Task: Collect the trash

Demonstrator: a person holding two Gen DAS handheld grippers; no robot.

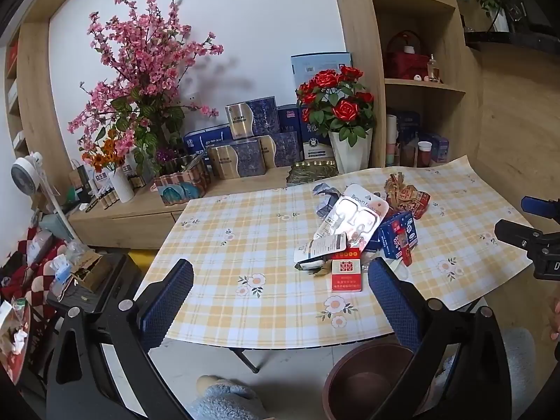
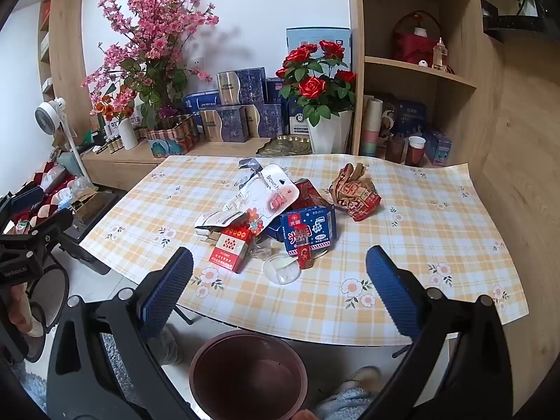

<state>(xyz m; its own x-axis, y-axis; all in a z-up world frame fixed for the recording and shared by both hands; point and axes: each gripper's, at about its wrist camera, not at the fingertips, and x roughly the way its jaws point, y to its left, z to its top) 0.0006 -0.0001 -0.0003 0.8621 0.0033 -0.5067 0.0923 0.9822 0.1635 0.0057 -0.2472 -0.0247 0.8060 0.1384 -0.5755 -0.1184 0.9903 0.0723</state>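
Observation:
A pile of trash lies on the checked tablecloth (image 1: 245, 231) (image 2: 420, 231): a red cigarette pack (image 1: 345, 274) (image 2: 231, 247), a blue milk carton (image 1: 397, 234) (image 2: 308, 229), a white blister card (image 1: 353, 210) (image 2: 266, 196), a crumpled brown-red wrapper (image 1: 407, 194) (image 2: 355, 190), a clear plastic lid (image 2: 281, 270). A dark red bin (image 1: 371, 381) (image 2: 249, 374) stands on the floor below the table's front edge. My left gripper (image 1: 280, 283) is open and empty, before the pile. My right gripper (image 2: 280, 273) is open and empty, above the table's front edge.
A wooden sideboard (image 1: 133, 210) behind the table carries pink blossom branches (image 1: 147, 70), blue boxes (image 1: 245, 140) and a rose pot (image 1: 344, 112). Shelves (image 2: 420, 70) stand at the right. A fan (image 1: 26, 175) and clutter stand at the left.

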